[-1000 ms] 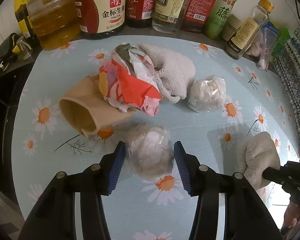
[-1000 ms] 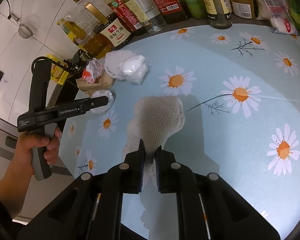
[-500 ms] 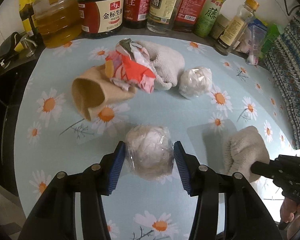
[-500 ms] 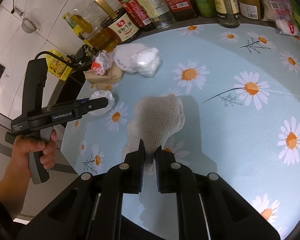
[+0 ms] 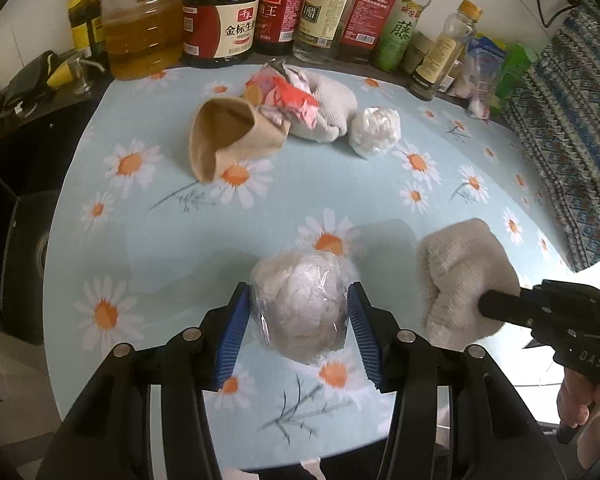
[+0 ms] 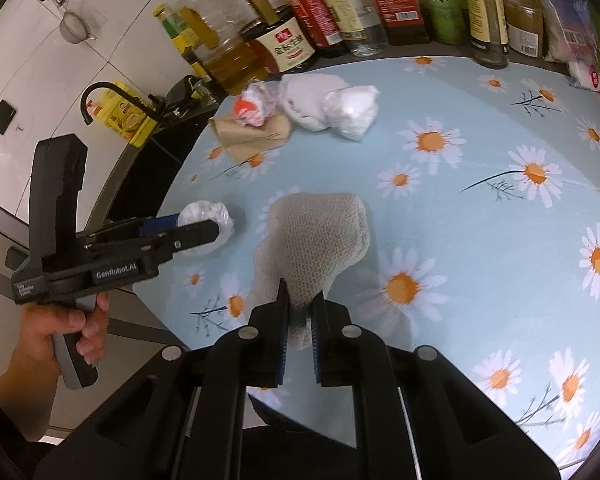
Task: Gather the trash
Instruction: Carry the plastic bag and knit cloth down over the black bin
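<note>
**Both grippers loaded, nowhere yet to drop**

I have my left gripper [image 5: 298, 316] clenched on a plastic-wrapped wad [image 5: 298, 308], its blue pads [image 5: 236, 330] pressing both flanks; the wad sits at 6 o'clock in the left wrist view, and looks lifted off the cloth, though I cannot be sure. My right gripper [image 6: 300, 320] is pinched tight on the near edge of a knitted rag [image 6: 316, 240], which rests at the centre of its view, the rest of it draped on the table.

I judge this the carry step: two pieces are secured and need moving to a bin. No bin shows in either view, so the next move calls for turning away to find one without squeezing the wad out of its slippery film.

More trash waits at 12 o'clock from the left gripper: a brown paper bag [image 5: 228, 140] lying open-mouthed, a red-and-white crumpled wrapper [image 5: 284, 96] touching it, a second rag [image 5: 328, 114] behind, and another wrapped wad [image 5: 376, 130] just beside that.

The table [image 5: 440, 208] wears a pale blue daisy-print cloth. Sauce and oil bottles [image 5: 220, 20] line its far edge against white wall tiles.
</note>
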